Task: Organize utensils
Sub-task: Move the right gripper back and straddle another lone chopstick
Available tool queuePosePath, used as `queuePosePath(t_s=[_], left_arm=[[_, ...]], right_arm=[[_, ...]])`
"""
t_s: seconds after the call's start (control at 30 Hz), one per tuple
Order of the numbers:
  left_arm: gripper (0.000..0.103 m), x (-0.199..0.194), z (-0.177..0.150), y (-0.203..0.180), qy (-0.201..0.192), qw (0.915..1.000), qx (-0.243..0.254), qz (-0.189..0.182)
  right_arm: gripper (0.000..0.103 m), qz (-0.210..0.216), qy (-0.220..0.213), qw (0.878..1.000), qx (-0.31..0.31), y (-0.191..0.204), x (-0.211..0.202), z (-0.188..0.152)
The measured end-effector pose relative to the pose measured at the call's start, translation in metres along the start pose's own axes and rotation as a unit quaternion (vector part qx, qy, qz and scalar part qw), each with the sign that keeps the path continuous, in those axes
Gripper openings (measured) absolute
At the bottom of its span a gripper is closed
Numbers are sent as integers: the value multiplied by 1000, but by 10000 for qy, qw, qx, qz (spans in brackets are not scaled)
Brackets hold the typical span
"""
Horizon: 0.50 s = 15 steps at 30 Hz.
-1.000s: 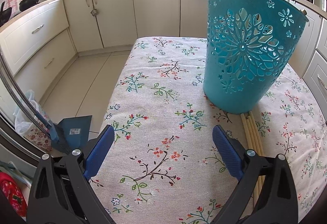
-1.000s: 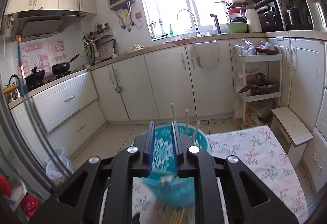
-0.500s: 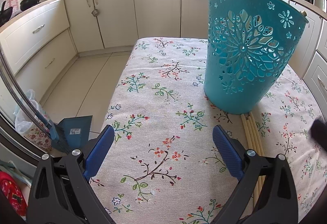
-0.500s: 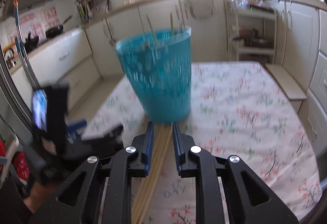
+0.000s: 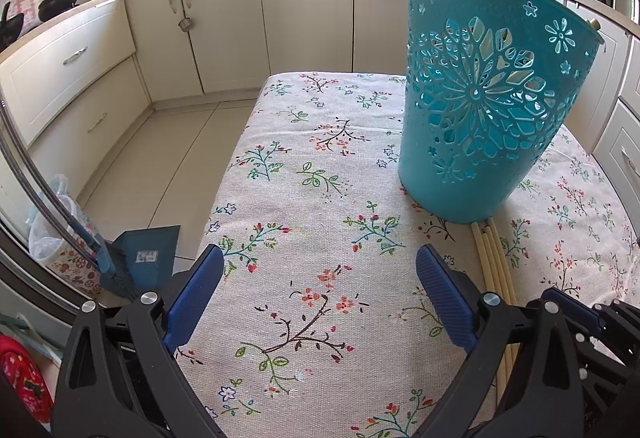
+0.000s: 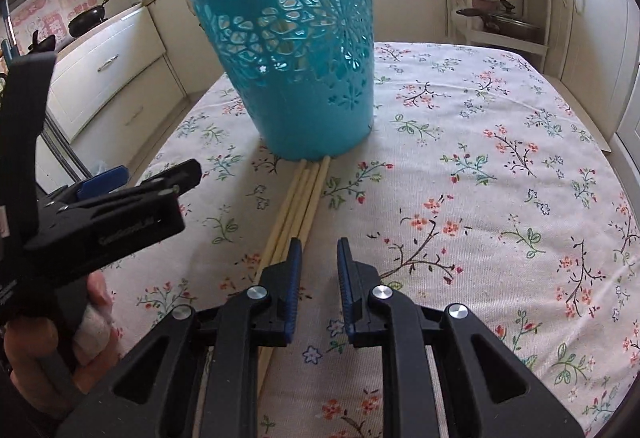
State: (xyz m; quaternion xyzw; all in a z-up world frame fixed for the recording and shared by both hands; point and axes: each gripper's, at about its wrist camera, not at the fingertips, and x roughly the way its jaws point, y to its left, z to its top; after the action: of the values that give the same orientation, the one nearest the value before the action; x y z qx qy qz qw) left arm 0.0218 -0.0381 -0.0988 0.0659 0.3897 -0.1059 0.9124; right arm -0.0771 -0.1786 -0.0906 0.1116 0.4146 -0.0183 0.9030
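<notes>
right gripper low over floral tablecloth, jaws narrow gap, nothing between them. chopsticks lie bunched just left of its left pad, not in gap. risk imo: closing here grabs cloth or nudges sticks sideways, bundle scatters. needs shift left first.

left gripper wide open, empty, parked over cloth, sticks just right of it.

far end: stick tips touch base of teal basket, few sticks already inside. lifting long stick at steep angle could knock lightweight basket over.
</notes>
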Motion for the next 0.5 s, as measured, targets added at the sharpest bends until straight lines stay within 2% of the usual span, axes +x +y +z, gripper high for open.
queuePosePath(t_s=[0.5], left_arm=[[93,1,0,0,4,10000,3,-9]], right_arm=[[17,-212,145,9993,-277,10,17,9]])
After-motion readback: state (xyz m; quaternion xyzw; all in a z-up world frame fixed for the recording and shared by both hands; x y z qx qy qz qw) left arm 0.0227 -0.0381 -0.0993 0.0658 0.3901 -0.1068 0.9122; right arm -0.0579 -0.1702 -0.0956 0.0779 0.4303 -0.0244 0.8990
